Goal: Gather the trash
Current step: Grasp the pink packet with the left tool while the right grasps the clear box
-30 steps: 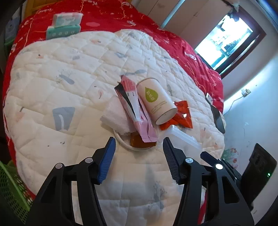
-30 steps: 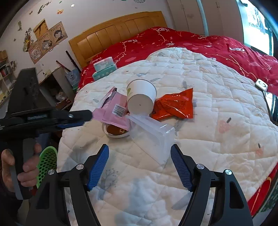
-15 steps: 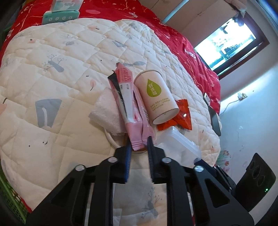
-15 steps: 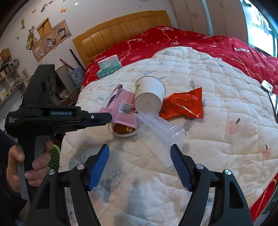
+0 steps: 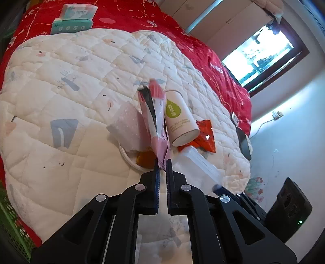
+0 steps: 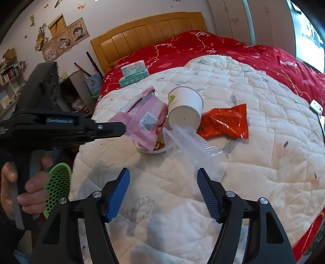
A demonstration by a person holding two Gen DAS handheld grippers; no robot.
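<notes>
A pile of trash lies on the white quilt. My left gripper (image 5: 162,164) is shut on the near edge of a pink wrapper (image 5: 155,113) and lifts it off the pile; the same wrapper (image 6: 146,119) shows in the right wrist view. Beside it lie a paper cup (image 5: 179,121) on its side, an orange-red snack bag (image 6: 225,121), a clear plastic box (image 6: 195,146), crumpled white tissue (image 5: 128,128) and a small white dish (image 5: 130,158) with brown leftovers. My right gripper (image 6: 163,193) is open and empty, just short of the clear box.
Two tissue boxes (image 5: 74,18) sit on the red bedspread (image 6: 233,50) near the wooden headboard (image 6: 150,34). A green mesh basket (image 6: 57,188) stands off the quilt's left edge. A phone (image 6: 315,107) lies at the right of the bed.
My left gripper moved in, closed on the pink wrapper's near edge and raised it upright. My right gripper stayed open and edged closer to the clear box.
</notes>
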